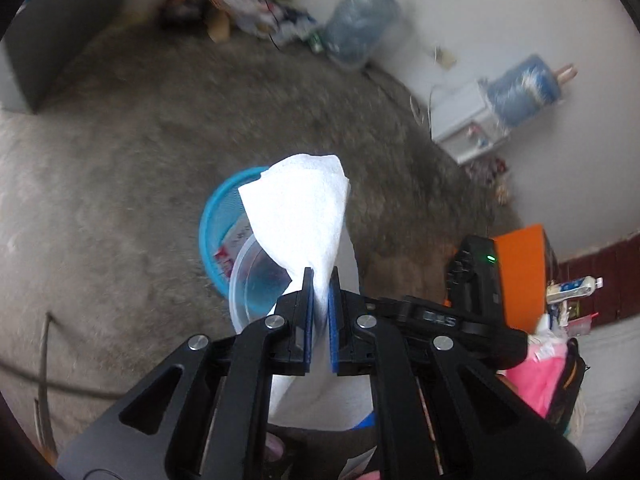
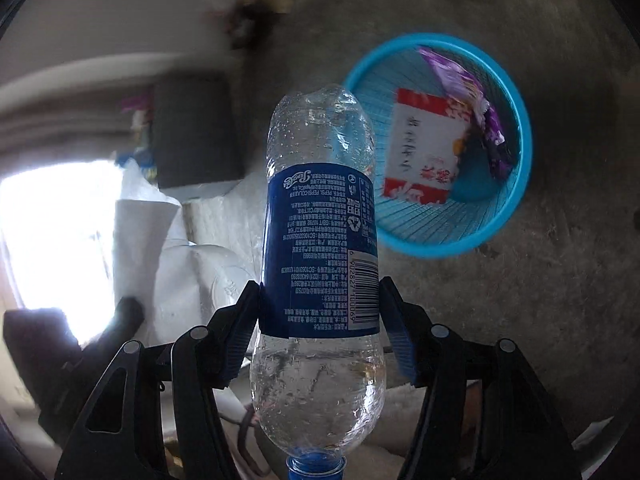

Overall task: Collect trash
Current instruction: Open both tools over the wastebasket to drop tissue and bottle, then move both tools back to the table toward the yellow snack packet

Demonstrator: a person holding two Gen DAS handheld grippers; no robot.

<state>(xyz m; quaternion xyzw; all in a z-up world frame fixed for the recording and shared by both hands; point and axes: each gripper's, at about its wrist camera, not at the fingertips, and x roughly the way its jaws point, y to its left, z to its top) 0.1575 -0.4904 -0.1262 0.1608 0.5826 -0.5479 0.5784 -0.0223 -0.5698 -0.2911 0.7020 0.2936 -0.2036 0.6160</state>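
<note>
Left wrist view: a blue basket (image 1: 218,216) stands on the grey floor (image 1: 120,152), and the left gripper (image 1: 320,280) pinches a white tissue (image 1: 298,208) in front of it. Right wrist view: the right gripper (image 2: 320,312) clamps a clear bottle (image 2: 320,208) by its blue label, cap toward the camera, with the basket (image 2: 516,184) beyond at right holding a red-and-white packet (image 2: 424,152) and a purple wrapper (image 2: 476,104).

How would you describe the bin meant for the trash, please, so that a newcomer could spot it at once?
Look down at the grey concrete floor ahead of the bottle held in the right gripper. There stands a round basket with slatted plastic walls. Its bright turquoise colour sets it apart, as do the red-and-white card and the purple wrapper inside it.
</note>
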